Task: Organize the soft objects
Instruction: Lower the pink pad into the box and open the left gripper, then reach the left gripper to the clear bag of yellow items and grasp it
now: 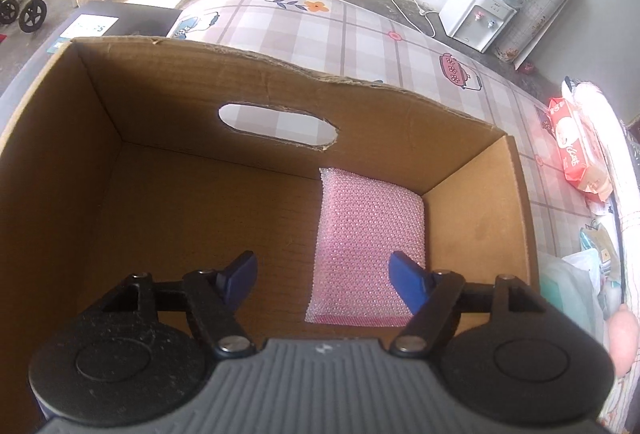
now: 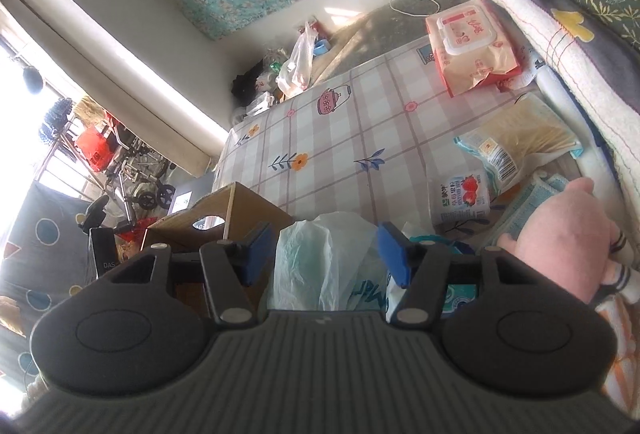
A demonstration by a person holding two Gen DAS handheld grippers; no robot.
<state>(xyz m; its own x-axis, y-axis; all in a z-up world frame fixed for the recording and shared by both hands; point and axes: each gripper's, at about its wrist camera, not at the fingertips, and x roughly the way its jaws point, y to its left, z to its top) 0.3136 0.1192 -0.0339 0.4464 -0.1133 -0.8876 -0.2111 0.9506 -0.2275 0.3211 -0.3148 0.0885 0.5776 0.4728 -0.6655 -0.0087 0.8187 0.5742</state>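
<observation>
A pink sponge lies flat inside the open cardboard box, in its right far corner. My left gripper is open and empty, hovering over the box with its right finger above the sponge's near edge. My right gripper is open and empty above a crumpled plastic bag on the checked tablecloth. A pink plush toy lies to its right. The box also shows in the right wrist view, to the left.
A wet-wipes pack, a snack packet, a small strawberry milk carton and a blue cloth lie on the table. A folded blanket borders the right. A water dispenser stands on the floor beyond.
</observation>
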